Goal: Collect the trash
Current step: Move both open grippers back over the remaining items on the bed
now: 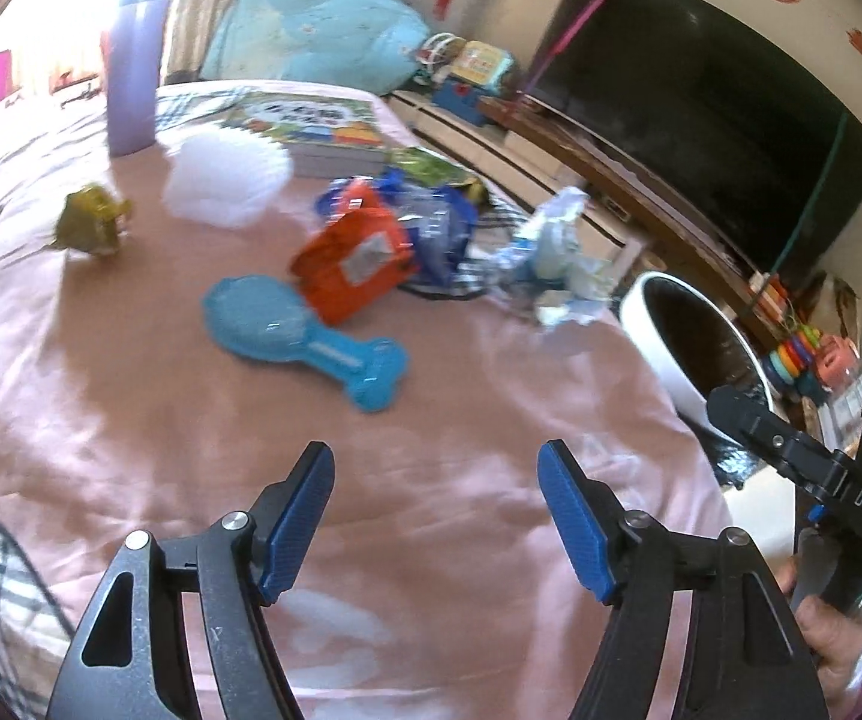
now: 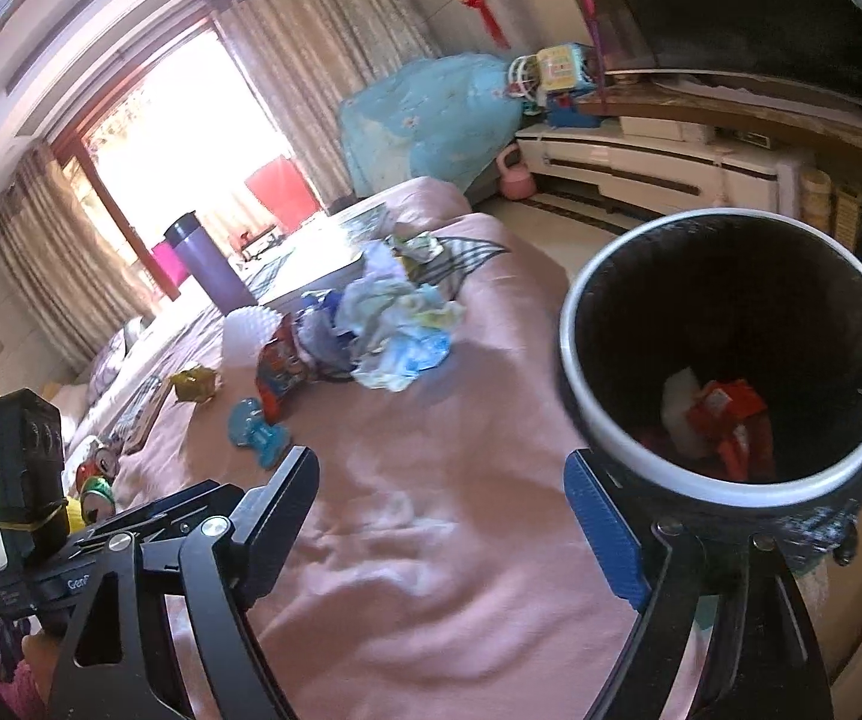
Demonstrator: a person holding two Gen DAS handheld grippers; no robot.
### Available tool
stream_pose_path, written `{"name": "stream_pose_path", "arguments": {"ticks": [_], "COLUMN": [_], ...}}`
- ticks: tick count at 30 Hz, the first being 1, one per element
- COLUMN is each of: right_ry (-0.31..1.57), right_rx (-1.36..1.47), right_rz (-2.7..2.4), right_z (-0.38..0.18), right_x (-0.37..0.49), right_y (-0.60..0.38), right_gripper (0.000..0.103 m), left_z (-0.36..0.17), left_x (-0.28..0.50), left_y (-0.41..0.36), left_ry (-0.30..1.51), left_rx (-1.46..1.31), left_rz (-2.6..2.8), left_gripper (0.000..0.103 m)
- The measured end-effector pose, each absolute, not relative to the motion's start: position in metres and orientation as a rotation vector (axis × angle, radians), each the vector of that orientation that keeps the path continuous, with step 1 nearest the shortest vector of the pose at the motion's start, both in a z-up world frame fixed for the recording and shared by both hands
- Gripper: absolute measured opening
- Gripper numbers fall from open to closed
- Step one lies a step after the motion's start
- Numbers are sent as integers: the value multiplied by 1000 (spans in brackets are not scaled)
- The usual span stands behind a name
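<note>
Both grippers, left gripper [image 1: 435, 516] and right gripper [image 2: 442, 516], are hanging released and empty over our pink bedspread [image 1: 371, 480]; farther off, we are risking snagging the blue brush [image 1: 305, 330] beside the orange wrapper [image 1: 353, 264], while the bin [image 2: 598, 426] is waiting alongside.

A blue bone-handled brush [image 1: 305, 333] lies on the pink bedsheet [image 1: 131, 408]. A purple bottle [image 1: 129, 75] stands upright near a picture book [image 1: 311, 123]. A dark television [image 1: 712, 102] stands at the wall, and a light-blue bundle [image 1: 311, 30] sits beyond the bed.
</note>
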State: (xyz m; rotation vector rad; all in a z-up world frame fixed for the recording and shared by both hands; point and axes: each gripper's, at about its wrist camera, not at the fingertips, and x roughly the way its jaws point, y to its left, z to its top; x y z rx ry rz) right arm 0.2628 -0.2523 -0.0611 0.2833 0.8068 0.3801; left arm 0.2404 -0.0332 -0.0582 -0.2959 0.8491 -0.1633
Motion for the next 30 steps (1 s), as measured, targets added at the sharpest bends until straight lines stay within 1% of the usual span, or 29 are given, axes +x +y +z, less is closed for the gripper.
{"name": "stream_pose_path", "arguments": {"ticks": [4, 9, 14, 19, 24, 30], "right_ry": [811, 819, 823, 825, 825, 848], "right_rx": [275, 261, 264, 272, 282, 292], "right_rz": [391, 402, 404, 399, 401, 415], "right_z": [-62, -66, -69, -71, -72, -78], "right_x": [267, 275, 285, 295, 312, 337], "right_y": [-241, -229, -224, -224, -220, -209], "right_gripper": [85, 85, 85, 85, 85, 85], "left_z": [-56, -54, -57, -55, -54, -58], "left_x": [235, 240, 255, 284, 311, 344], "left_y": [-27, -23, -19, -16, -20, -20], "left_ry": [847, 847, 859, 850, 829, 822], "left_rx": [-310, -311, -308, -282, -237, -250], "left_rz": [-137, -120, -91, -91, -74, -61], "left_gripper": [70, 75, 75, 75, 77, 77]}}
